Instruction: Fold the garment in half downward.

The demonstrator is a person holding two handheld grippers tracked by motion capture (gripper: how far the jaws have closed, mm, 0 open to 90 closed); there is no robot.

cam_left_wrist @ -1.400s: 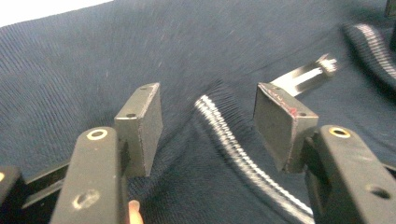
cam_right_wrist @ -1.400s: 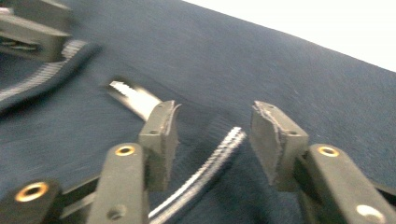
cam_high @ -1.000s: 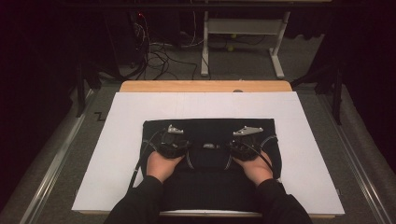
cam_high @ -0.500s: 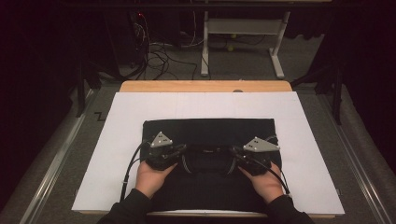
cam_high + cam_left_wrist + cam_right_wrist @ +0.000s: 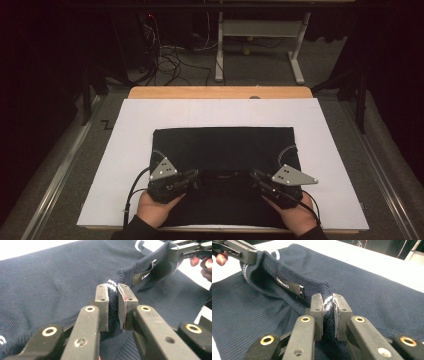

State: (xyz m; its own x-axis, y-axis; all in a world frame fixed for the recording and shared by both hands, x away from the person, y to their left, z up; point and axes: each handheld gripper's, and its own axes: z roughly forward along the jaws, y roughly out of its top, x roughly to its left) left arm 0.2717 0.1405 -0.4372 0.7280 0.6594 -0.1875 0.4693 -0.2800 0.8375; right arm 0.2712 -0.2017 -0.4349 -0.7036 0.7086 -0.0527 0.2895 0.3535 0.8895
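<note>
A dark navy knit sweater (image 5: 225,150) lies flat on the white sheet (image 5: 125,130) covering the table. Its ribbed collar (image 5: 130,275), with thin white stripes, is lifted off the cloth. My left gripper (image 5: 196,179) is shut on the collar's one side (image 5: 113,305); its pads (image 5: 102,300) pinch the rib. My right gripper (image 5: 253,178) is shut on the collar's other side (image 5: 327,312). A black neck label (image 5: 288,286) shows inside the collar between them. In the right gripper view the other gripper (image 5: 239,251) holds the far end of the collar.
The wooden table edge (image 5: 220,92) runs beyond the white sheet. Behind the table stand a white desk frame (image 5: 260,45) and tangled cables (image 5: 165,55) on the floor. Metal rails (image 5: 60,170) flank the table on both sides.
Both hands have drawn back toward the near edge with the grippers. The grippers now point inward at each other, shut on the raised collar.
</note>
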